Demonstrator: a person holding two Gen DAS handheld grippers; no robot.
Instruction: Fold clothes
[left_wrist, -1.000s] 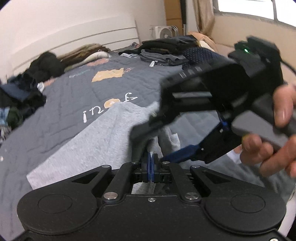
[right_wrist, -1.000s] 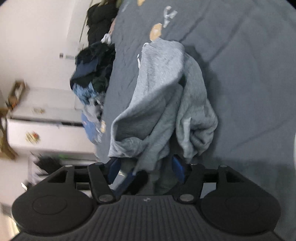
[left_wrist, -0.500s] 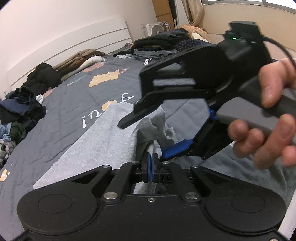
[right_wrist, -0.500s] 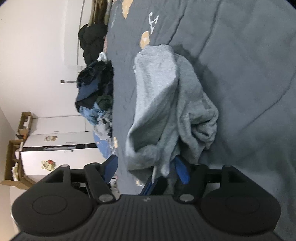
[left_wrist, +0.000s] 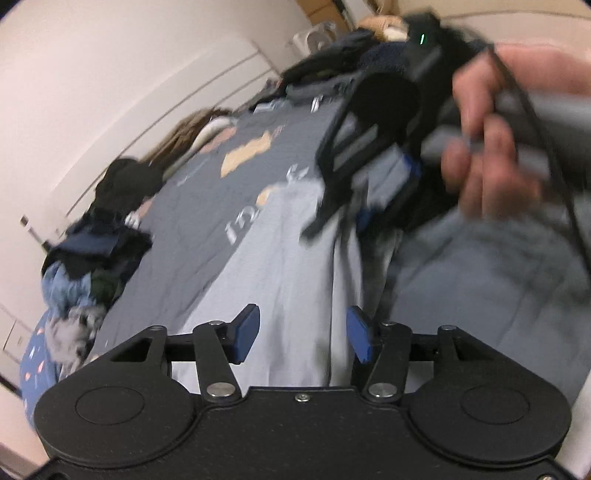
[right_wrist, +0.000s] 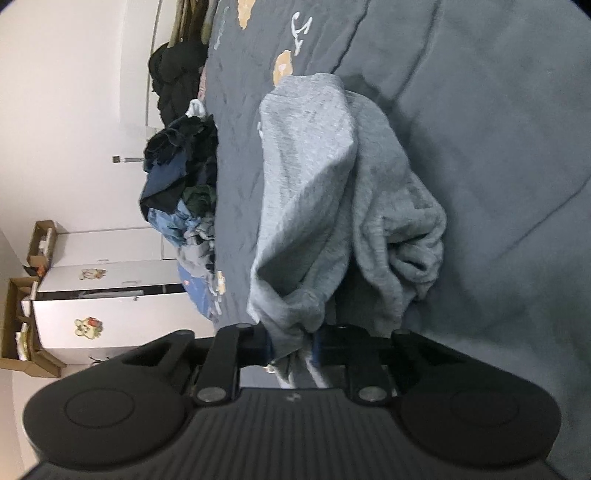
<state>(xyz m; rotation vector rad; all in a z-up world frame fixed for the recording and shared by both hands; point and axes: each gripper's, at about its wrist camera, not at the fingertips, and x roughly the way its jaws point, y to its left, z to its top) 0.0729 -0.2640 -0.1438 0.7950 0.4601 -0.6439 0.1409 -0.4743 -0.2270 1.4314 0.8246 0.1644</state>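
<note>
A grey sweatshirt (right_wrist: 314, 177) lies crumpled on the dark grey bed cover (right_wrist: 480, 110). My right gripper (right_wrist: 291, 345) is closing, and its blue pads pinch a bunched fold of the cloth at the near edge. In the left wrist view the same sweatshirt (left_wrist: 280, 266) stretches away from my left gripper (left_wrist: 303, 334). Its jaws are opening, and the cloth lies between the pads without being pressed. Beyond it a hand (left_wrist: 491, 155) holds the right gripper (left_wrist: 336, 225), blurred, with grey cloth hanging from it.
A heap of dark and blue clothes (right_wrist: 181, 184) sits along the bed's edge, seen also in the left wrist view (left_wrist: 92, 251). Stacked clothes (left_wrist: 332, 74) lie at the far end of the bed. White cabinets (right_wrist: 110, 295) and cardboard boxes (right_wrist: 26, 332) stand beside the bed.
My left gripper, shut on the grey cloth before, has let go and spread its jaws while rolling. My right gripper's jaws, wide around the cloth earlier, have closed on a bunched fold.
</note>
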